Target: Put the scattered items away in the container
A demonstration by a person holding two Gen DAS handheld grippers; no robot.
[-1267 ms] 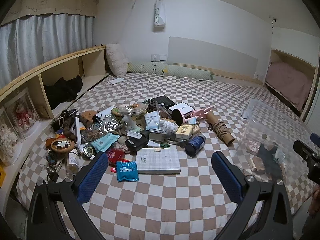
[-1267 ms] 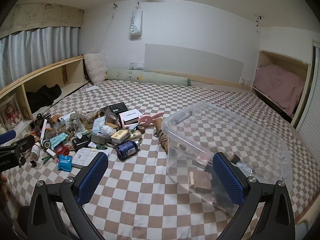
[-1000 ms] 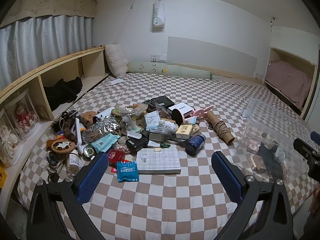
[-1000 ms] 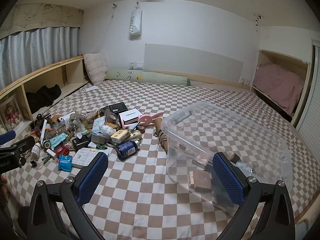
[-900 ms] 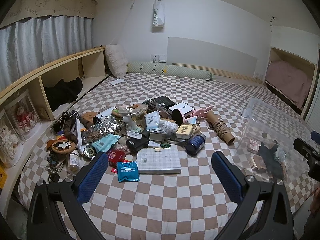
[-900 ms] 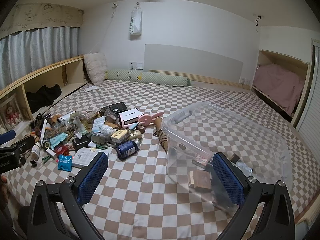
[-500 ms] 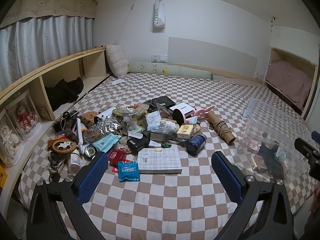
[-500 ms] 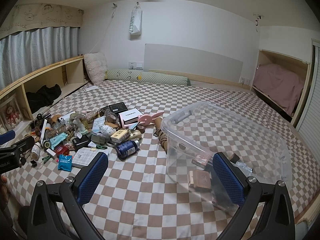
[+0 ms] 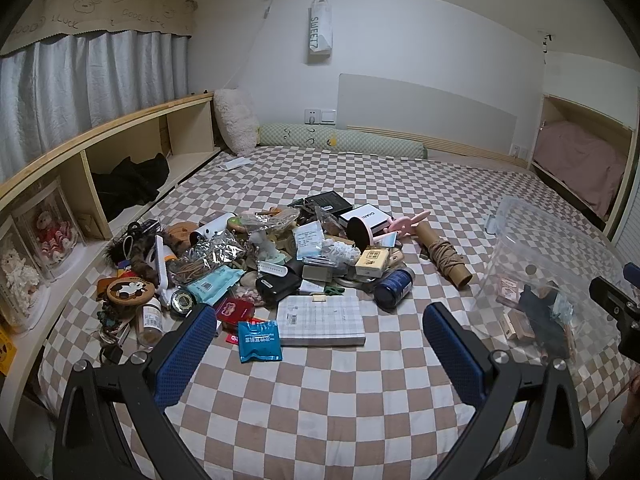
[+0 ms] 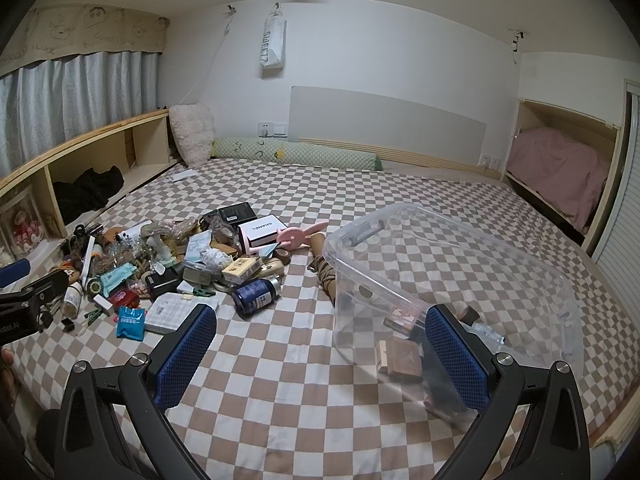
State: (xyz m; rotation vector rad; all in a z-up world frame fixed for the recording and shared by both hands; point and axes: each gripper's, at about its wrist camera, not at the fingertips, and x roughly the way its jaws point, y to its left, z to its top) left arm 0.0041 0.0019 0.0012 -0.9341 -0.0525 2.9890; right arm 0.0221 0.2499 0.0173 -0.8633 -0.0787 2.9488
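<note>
A heap of scattered items (image 9: 280, 256) lies on a checked bed: a white notepad (image 9: 320, 314), a blue packet (image 9: 259, 340), a dark blue jar (image 9: 394, 286), a white box (image 9: 366, 216), a pink bunny toy (image 9: 408, 224) and a rope-wrapped cardboard tube (image 9: 444, 254). A clear plastic bin (image 10: 452, 292) stands to the right, holding several small things. My left gripper (image 9: 320, 316) hangs open above the bed just short of the notepad. My right gripper (image 10: 320, 316) is open and empty at the bin's near left corner.
A wooden shelf unit (image 9: 100, 160) with dark cloth and display boxes runs along the left. A fluffy pillow (image 9: 236, 126) and green bolster (image 9: 340, 140) lie at the far wall. A pink-bedded alcove (image 10: 560, 160) is at the right. Bare checked sheet (image 9: 320, 400) lies in front.
Both views have shifted only very slightly. Both grippers stay open and nothing on the bed has moved.
</note>
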